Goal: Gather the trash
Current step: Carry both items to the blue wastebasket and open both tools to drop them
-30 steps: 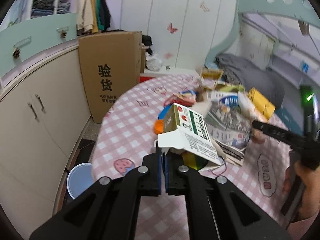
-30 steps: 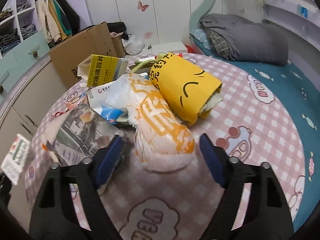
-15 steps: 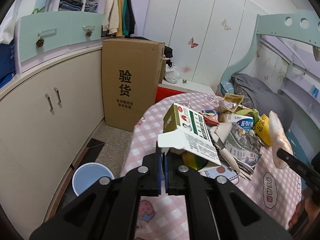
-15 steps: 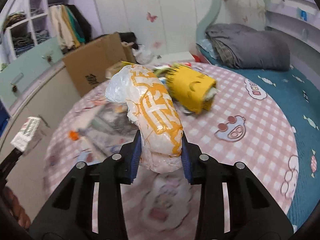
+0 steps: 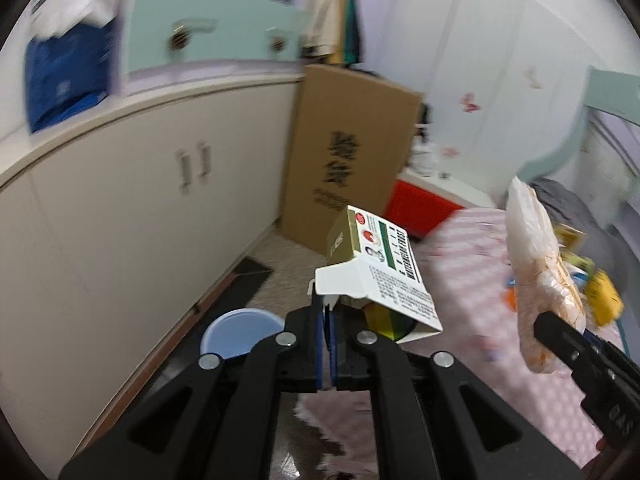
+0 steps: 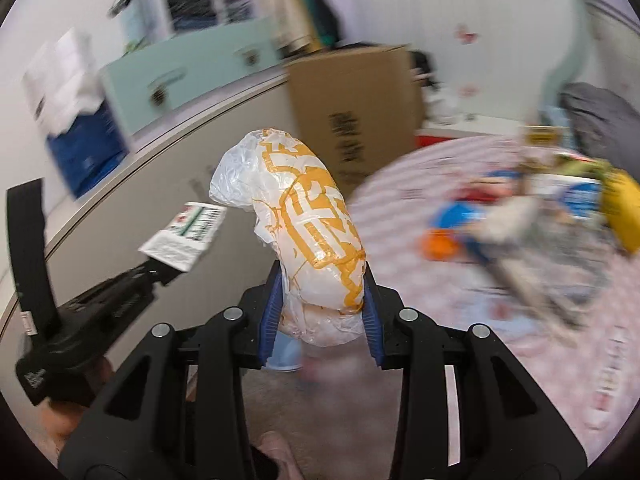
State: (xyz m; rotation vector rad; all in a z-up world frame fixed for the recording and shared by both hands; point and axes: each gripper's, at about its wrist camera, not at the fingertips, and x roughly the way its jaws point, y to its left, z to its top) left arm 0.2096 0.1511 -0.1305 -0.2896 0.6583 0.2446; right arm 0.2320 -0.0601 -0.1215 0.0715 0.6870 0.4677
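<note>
**Cardboard and plastic, both lifted toward the bin**

Cardboard first: the left gripper [image 5: 328, 344] has its jaws pressed almost flat together on the thin white flap of a small carton [image 5: 376, 268], so the box juts forward and up from the pinch rather than sitting between the pads. Gripping the flap is probably the easiest hold on an empty, half-opened box, though it leaves the carton free to swing.

The right gripper [image 6: 322, 312] has its jaws part-way closed around the lower end of a white bag printed in orange [image 6: 308, 236]. The bag bulges between the blue pads and stands upright above them; a soft, stuffed bag like this needs a wide squeeze low down so it does not fold over.

A pale blue bin [image 5: 240, 332] sits on the floor, and it serves as the landmark. Seen from the left wrist, the carton hangs above and slightly beyond the bin, to its right. The bag is farther right of the bin, over the edge of the pink checked surface [image 5: 472, 280]. More rubbish [image 6: 520, 216] lies on that surface, well away from the bin, blurred. A tall brown box [image 5: 348, 152] stands beyond the bin against cream cupboards [image 5: 132, 216].

My judgement is that both pieces are being carried to the bin for dropping, with much of the pile yet to collect.
</note>
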